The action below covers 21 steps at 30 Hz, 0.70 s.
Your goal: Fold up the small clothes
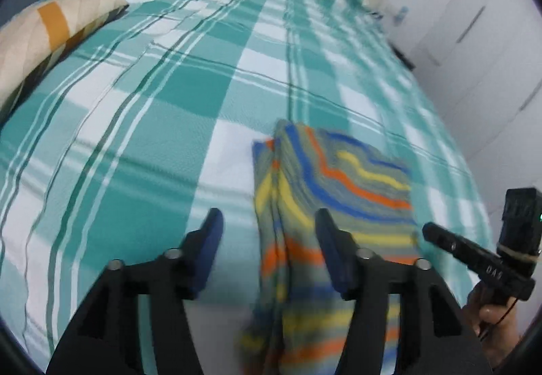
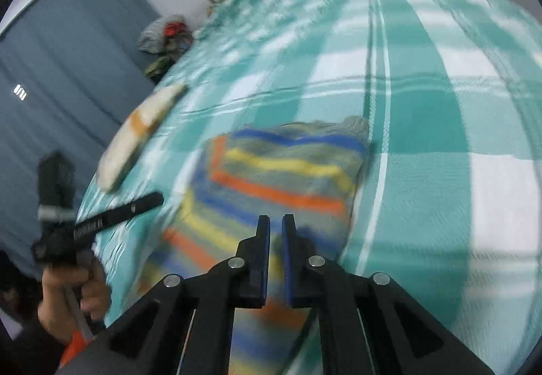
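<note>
Left wrist view looks down over a bed [image 1: 169, 77] spread with a teal-and-white checked sheet, where the striped cloth [image 1: 338, 178] lies folded over on itself, bands of blue, orange and yellow on grey. The left tongs [image 1: 269, 222] stand wide apart and hold nothing; their right-hand finger hovers over the near part of the cloth while the other finger is over bare sheet just to the left of it. That spread, I judge, suits a fresh grab along the cloth's left fold edge, which runs straight ahead of the tongs. A cream pillow [image 1: 40, 46] with an orange band lies well off to the left, clear of the work.

From the right wrist view, the right tongs [image 2: 276, 222] are nearly together, only a thin gap between the blue pads, and nothing seems pinched between them, though motion blur makes this hard to settle. They hover above the near edge of the cloth, which stretches ahead of them with its doubled upper layer at the far end. The other handheld gripper shows to the left, gripped in a bare hand [image 2: 71, 300].

The cloth looks partly folded, and I judge another fold is still due.
</note>
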Motion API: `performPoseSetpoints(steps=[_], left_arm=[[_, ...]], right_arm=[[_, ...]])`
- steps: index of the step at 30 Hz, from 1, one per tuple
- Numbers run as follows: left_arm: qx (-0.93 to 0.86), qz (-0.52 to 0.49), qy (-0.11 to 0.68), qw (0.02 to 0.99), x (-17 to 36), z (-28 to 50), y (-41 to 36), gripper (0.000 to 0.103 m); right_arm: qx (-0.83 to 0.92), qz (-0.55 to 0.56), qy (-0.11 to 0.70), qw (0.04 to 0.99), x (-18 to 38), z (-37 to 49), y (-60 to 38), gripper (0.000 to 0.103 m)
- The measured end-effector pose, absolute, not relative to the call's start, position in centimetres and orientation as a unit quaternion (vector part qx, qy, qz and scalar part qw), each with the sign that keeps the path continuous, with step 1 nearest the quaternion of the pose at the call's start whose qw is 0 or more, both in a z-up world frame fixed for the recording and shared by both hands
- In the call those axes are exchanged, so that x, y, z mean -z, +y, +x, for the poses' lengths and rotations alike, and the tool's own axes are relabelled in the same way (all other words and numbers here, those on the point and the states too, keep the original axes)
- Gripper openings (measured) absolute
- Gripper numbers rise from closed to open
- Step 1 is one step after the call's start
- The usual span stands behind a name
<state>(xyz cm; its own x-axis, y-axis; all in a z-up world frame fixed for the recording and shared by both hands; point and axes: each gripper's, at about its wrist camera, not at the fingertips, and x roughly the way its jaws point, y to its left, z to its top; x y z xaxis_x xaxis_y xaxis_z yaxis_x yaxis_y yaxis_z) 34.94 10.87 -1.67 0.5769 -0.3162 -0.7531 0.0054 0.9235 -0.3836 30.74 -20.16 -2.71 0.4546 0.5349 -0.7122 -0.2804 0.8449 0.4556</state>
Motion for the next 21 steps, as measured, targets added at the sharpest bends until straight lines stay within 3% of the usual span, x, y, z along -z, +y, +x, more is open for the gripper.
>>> performPoseSetpoints(steps=[2, 4, 7, 9, 10, 11, 13, 15, 18, 19, 20, 21], left_arm=[[0.113, -0.153, 0.466, 0.864, 2.6, 32.9, 10.0, 0.061], [0.112, -0.092, 0.507, 0.850, 5.2, 31.7, 8.0, 0.061], [0.118, -0.066, 0.490, 0.861, 5.2, 30.4, 7.6, 0.063], [0.148, -0.141, 0.463, 0.863, 3.6, 30.7, 9.2, 0.074], [0.156, -0.163, 0.452, 0.863, 3.2, 31.0, 9.7, 0.087], [0.160, -0.180, 0.446, 0.862, 2.9, 31.7, 10.1, 0.092], [0.164, -0.195, 0.455, 0.853, 3.5, 34.0, 10.2, 0.092], [0.170, -0.202, 0.481, 0.836, 4.8, 36.3, 10.0, 0.083], [0.196, -0.234, 0.506, 0.807, 7.1, 38.5, 8.5, 0.079], [0.202, -0.240, 0.504, 0.805, 7.2, 38.9, 8.1, 0.067], [0.208, -0.245, 0.507, 0.800, 7.4, 39.2, 7.6, 0.031], [0.197, -0.243, 0.517, 0.797, 7.5, 39.5, 7.1, 0.021]], right_arm=[[-0.272, 0.122, 0.459, 0.837, 2.2, 27.6, -19.5, 0.009], [-0.294, 0.095, 0.476, 0.823, 3.8, 24.3, -18.4, 0.017], [-0.286, 0.047, 0.509, 0.810, 6.4, 21.8, -17.4, 0.018], [-0.292, 0.090, 0.487, 0.818, 4.4, 21.5, -18.8, 0.043], [-0.292, 0.122, 0.468, 0.825, 3.2, 21.8, -20.0, 0.070], [-0.284, 0.138, 0.452, 0.834, 2.6, 21.8, -20.9, 0.079], [-0.270, 0.166, 0.432, 0.844, 2.0, 23.4, -22.6, 0.075], [-0.259, 0.201, 0.454, 0.828, 3.4, 25.9, -23.6, 0.060], [-0.285, 0.283, 0.504, 0.765, 7.5, 29.4, -23.2, 0.053], [-0.281, 0.294, 0.510, 0.758, 8.5, 29.9, -22.7, 0.044], [-0.284, 0.301, 0.506, 0.757, 8.8, 30.5, -21.9, 0.043], [-0.292, 0.303, 0.503, 0.755, 8.9, 30.8, -20.8, 0.039]])
